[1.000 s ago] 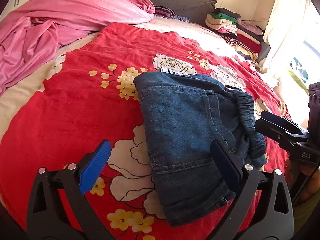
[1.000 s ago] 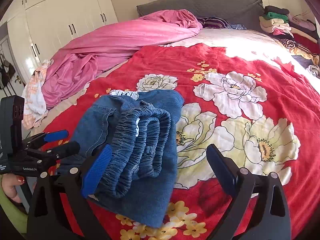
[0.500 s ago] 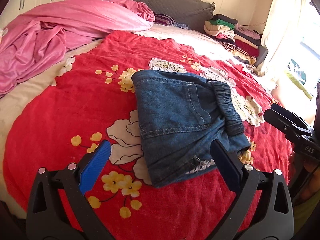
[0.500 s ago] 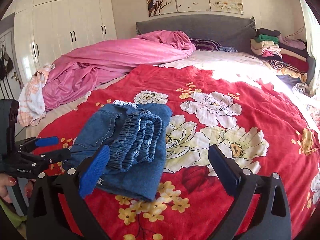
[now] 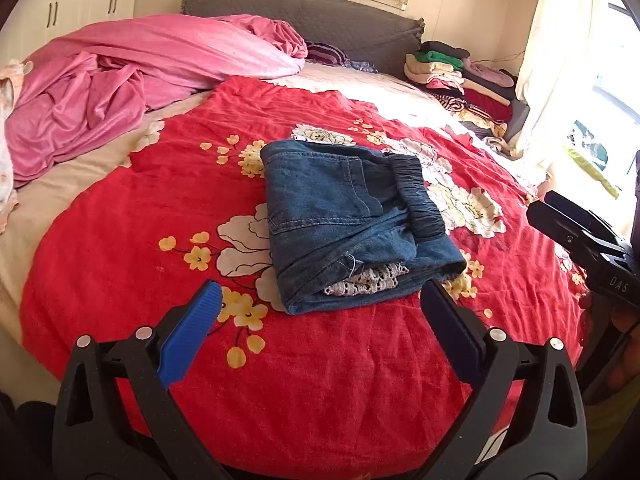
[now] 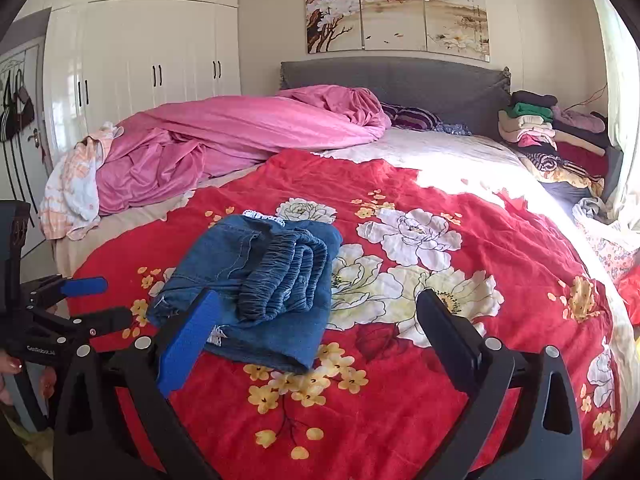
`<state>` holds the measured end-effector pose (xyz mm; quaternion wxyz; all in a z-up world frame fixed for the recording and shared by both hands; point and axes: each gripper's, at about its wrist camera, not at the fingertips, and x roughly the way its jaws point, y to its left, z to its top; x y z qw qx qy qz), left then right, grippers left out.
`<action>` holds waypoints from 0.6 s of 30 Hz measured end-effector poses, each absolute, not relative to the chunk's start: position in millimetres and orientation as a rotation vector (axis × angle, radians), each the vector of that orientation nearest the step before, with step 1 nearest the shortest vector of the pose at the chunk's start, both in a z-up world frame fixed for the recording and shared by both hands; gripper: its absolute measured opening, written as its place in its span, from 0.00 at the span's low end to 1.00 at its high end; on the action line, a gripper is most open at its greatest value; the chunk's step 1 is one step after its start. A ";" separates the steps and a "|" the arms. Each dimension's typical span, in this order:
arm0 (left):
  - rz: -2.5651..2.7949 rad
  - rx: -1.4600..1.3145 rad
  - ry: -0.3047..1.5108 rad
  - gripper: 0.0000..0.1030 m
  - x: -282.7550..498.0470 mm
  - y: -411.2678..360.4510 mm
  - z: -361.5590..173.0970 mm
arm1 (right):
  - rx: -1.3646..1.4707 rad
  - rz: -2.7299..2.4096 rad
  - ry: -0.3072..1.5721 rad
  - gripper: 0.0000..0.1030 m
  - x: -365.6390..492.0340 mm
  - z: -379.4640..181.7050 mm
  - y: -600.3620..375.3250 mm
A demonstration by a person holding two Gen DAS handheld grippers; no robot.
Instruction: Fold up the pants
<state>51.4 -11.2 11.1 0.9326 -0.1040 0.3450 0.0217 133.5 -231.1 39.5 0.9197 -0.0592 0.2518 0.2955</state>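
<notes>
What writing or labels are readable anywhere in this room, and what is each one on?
"DAS": white letters on the right hand-held gripper.
White label on the left hand-held gripper: begins "Gen", the rest too blurred to read.
Dark characters and small red seals at the wall painting top right: too small to read.

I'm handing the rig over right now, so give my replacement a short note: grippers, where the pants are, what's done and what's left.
Left gripper: open, empty, clear of the cloth.
Right gripper: open, empty, also clear.
Blue denim pants with elastic waistband: lying in a compact folded bundle on the red floral blanket; white lace trim peeks out at the near edge.
Done: the folding looks complete.
Left: probably only tidying the edges or adding it to the stack of folded clothes, if wanted.
</notes>
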 end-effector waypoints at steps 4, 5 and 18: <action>0.048 -0.216 0.705 0.91 44.7 -12.0 13.0 | -0.127 0.615 0.524 0.95 124.8 37.7 -232.3; 0.050 -0.217 0.705 0.90 42.5 -12.5 13.2 | -0.126 0.613 0.523 0.95 122.5 37.6 -233.1; 0.058 -0.229 0.709 0.91 20.5 -17.7 10.7 | -0.098 0.611 0.487 0.95 93.0 40.4 -246.3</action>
